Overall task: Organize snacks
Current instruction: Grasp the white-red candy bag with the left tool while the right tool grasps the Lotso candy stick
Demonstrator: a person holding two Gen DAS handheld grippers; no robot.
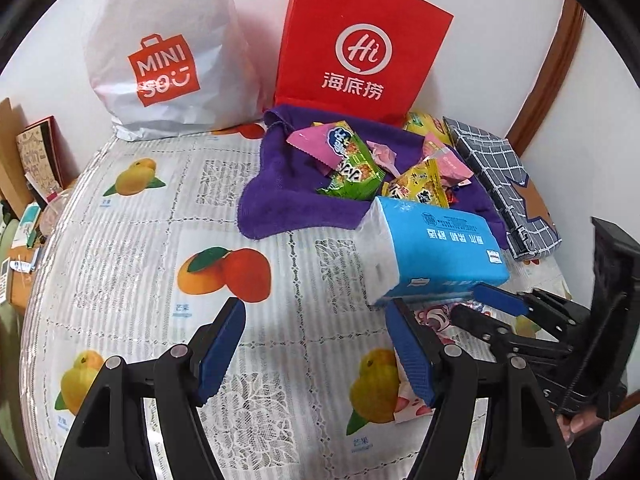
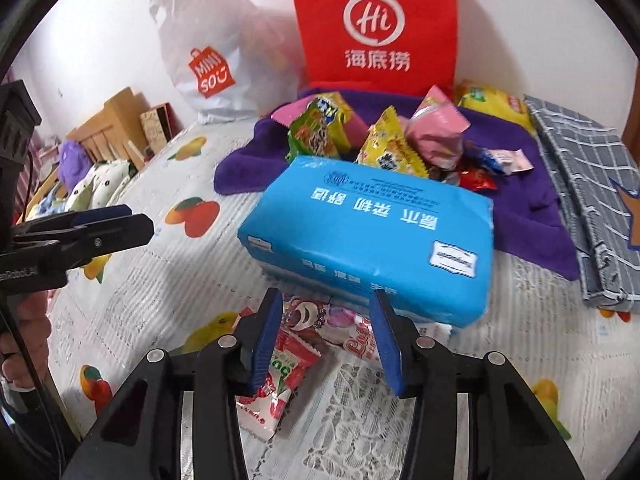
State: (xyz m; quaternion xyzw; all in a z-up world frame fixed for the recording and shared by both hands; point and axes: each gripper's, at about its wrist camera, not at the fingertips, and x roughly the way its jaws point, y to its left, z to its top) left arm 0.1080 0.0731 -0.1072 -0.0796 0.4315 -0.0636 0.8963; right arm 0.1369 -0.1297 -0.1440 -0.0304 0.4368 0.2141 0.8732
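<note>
Several snack packets lie heaped on a purple cloth (image 1: 280, 204) (image 2: 248, 160): a green one (image 1: 352, 164) (image 2: 316, 128), a yellow one (image 1: 420, 188) (image 2: 388, 148) and a pink one (image 2: 436, 132). A blue tissue pack (image 1: 436, 248) (image 2: 372, 232) leans on the heap's near side. Under its near edge lie a pink bear-print packet (image 2: 308, 312) (image 1: 432, 320) and a red-and-white packet (image 2: 288, 368). My right gripper (image 2: 326, 340) (image 1: 470, 302) straddles these two, jaws apart, pads not visibly pressing. My left gripper (image 1: 316, 348) (image 2: 132, 222) hangs open over bare tablecloth, left of the tissue pack.
A red paper bag (image 1: 360, 48) (image 2: 376, 24) and a white plastic bag (image 1: 164, 56) (image 2: 208, 60) stand at the back against the wall. A grey checked folded box (image 1: 504, 184) (image 2: 592, 200) lies at the right. Boxes and clutter (image 2: 112, 128) sit beyond the table's left edge.
</note>
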